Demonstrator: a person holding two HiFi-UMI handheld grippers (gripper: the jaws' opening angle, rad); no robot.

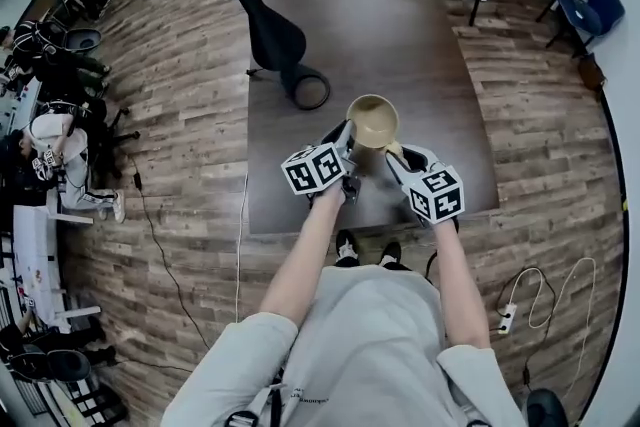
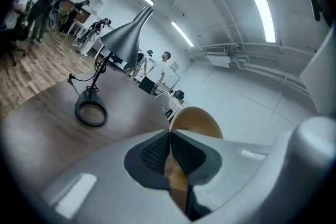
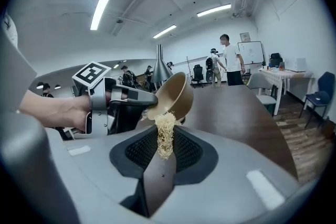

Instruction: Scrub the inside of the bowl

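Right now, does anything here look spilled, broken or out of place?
Nothing stands out. The left gripper pinches the rim of the tilted bowl above the table, the right gripper grips a fibrous scrubber near it, and nothing is spilled.

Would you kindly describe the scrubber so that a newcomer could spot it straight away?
Find the dark brown table; over its near half the left gripper holds a tan bowl by the rim. Right by the bowl, the right gripper pinches the scrubber in its jaws: a pale, straw-coloured tuft of tangled fibres, the only fuzzy thing among smooth surfaces.
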